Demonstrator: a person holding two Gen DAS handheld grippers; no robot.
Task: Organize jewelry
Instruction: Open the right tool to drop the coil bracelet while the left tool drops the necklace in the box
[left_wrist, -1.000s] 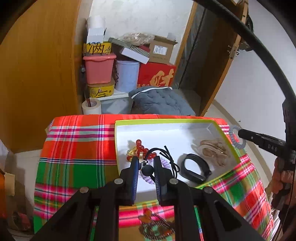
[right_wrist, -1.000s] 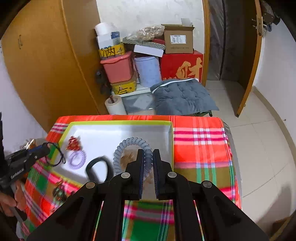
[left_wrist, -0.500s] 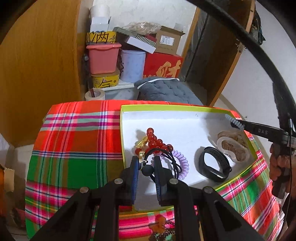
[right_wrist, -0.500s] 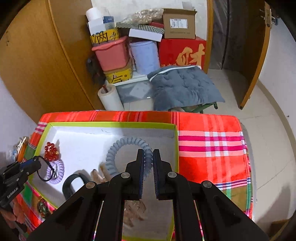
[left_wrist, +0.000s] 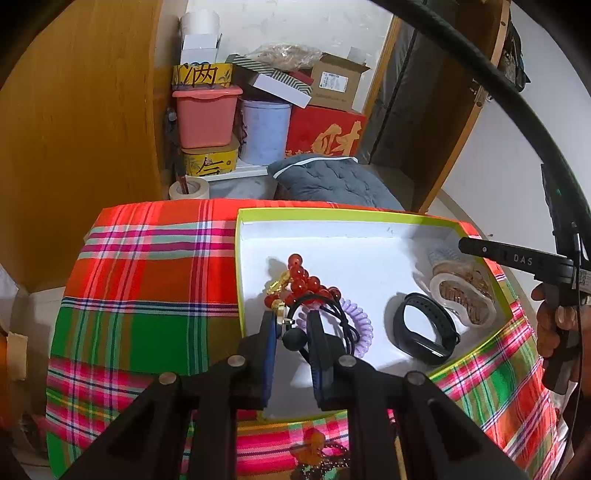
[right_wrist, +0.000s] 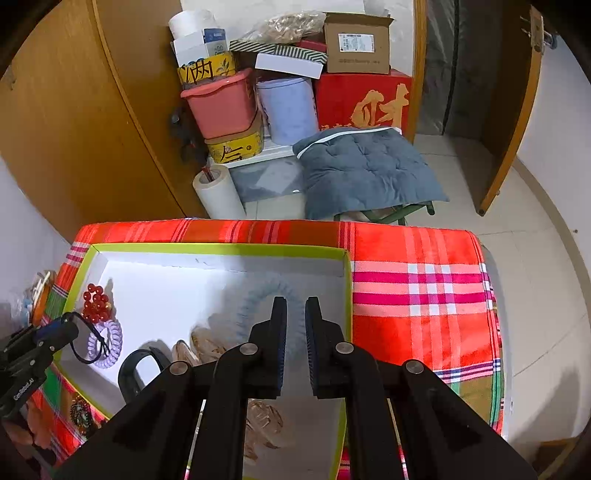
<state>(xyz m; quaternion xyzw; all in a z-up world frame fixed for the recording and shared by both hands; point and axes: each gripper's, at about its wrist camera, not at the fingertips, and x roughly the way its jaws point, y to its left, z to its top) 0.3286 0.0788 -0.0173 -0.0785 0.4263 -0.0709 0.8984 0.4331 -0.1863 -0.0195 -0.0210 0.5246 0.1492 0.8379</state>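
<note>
A white tray with a green rim (left_wrist: 332, 212) (right_wrist: 221, 249) lies on the plaid cloth. In it are a red bead bracelet (left_wrist: 303, 278) (right_wrist: 94, 301), a purple coil hair tie (left_wrist: 360, 325) (right_wrist: 110, 343), a black wristband (left_wrist: 424, 332) (right_wrist: 135, 365) and a beige hair clip (left_wrist: 465, 295). My left gripper (left_wrist: 293, 317) (right_wrist: 62, 328) hovers over the tray's left part, shut on a black hair tie (left_wrist: 293, 338) whose loop hangs over the purple coil. My right gripper (right_wrist: 295, 306) (left_wrist: 465, 245) is low over the tray's right part, shut on a blurred blue coil hair tie (right_wrist: 255, 295) (left_wrist: 439, 254).
A beaded piece (left_wrist: 314, 450) (right_wrist: 79, 410) lies on the plaid cloth (left_wrist: 147, 295) in front of the tray. Behind the table are stacked boxes, a pink bin (left_wrist: 205, 116) and a grey cushion (right_wrist: 362, 166). A wooden panel stands left, a door right. A hand (left_wrist: 554, 317) grips the right tool.
My right gripper has come down over the tray's right part with the blue coil, which now swings blurred. My left gripper has stayed about where it was, with the black tie in it.
</note>
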